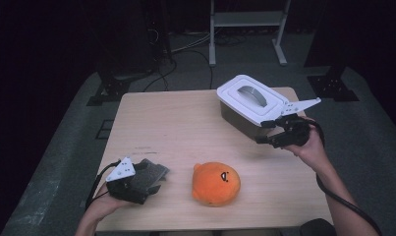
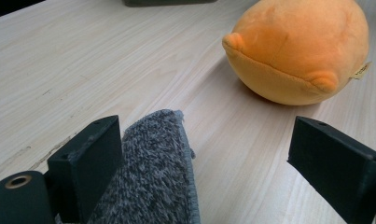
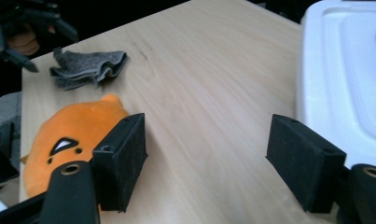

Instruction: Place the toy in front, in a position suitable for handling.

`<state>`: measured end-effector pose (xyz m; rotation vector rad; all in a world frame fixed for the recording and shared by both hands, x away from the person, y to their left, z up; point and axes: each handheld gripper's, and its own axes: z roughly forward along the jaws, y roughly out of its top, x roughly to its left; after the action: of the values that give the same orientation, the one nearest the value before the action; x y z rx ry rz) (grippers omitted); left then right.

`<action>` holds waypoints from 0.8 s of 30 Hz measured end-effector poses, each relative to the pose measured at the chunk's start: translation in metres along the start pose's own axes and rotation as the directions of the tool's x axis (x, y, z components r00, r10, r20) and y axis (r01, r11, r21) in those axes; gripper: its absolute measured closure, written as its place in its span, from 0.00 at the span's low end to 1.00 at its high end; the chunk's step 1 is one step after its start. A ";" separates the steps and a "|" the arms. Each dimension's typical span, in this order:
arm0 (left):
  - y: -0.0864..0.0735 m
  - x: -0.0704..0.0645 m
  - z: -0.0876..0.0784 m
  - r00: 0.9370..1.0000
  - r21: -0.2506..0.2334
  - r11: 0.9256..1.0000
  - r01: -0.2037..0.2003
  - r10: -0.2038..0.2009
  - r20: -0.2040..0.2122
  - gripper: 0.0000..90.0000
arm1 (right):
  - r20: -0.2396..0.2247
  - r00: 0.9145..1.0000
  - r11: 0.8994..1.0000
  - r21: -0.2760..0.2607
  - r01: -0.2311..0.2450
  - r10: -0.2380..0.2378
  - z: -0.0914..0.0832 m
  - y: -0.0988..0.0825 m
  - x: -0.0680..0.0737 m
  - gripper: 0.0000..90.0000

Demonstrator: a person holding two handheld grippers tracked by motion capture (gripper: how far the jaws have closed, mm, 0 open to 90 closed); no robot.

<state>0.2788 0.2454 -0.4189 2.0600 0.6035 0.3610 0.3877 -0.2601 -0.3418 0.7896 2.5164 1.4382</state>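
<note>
Your left gripper stands wide over the folded grey terry cloth at the near left of the pale wooden surface. In the left gripper view the cloth lies between the jaws, up against the left one, with the other well clear of it, so nothing is pinched. Just beside it to the right sits the round orange plush toy with a stitched face, apart from the cloth.

The cloth looks light, soft and limp: it will sag and may unfold if you pick it up by a single layer. Its pile should give the pads good friction, so slipping is unlikely. Take hold across the folded edge, where several layers stack, and close fully, since the bundle will compress.

Your right gripper is also wide open and empty, hovering off the near corner of the white plastic lidded box with a grey handle at the far right. That box is rigid and smooth; its raised handle is probably the surest place to take it.
</note>
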 end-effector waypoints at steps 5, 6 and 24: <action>-0.001 -0.001 0.001 1.000 0.010 1.000 -0.005 0.005 0.003 0.10 | 0.025 1.000 1.000 0.001 0.009 -0.009 0.000 0.010 -0.009 0.30; -0.002 -0.001 0.001 1.000 0.011 1.000 -0.004 0.004 0.004 0.10 | 0.027 1.000 1.000 -0.003 0.009 -0.009 -0.001 0.011 -0.011 0.30; -0.003 0.002 0.004 1.000 -0.009 1.000 0.011 -0.011 0.009 0.08 | 0.099 0.995 1.000 -0.008 0.018 -0.017 -0.005 0.037 -0.044 0.30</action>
<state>0.2813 0.2449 -0.4230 2.0475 0.6064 0.3474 0.4374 -0.2714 -0.3141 0.8138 2.4361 1.3681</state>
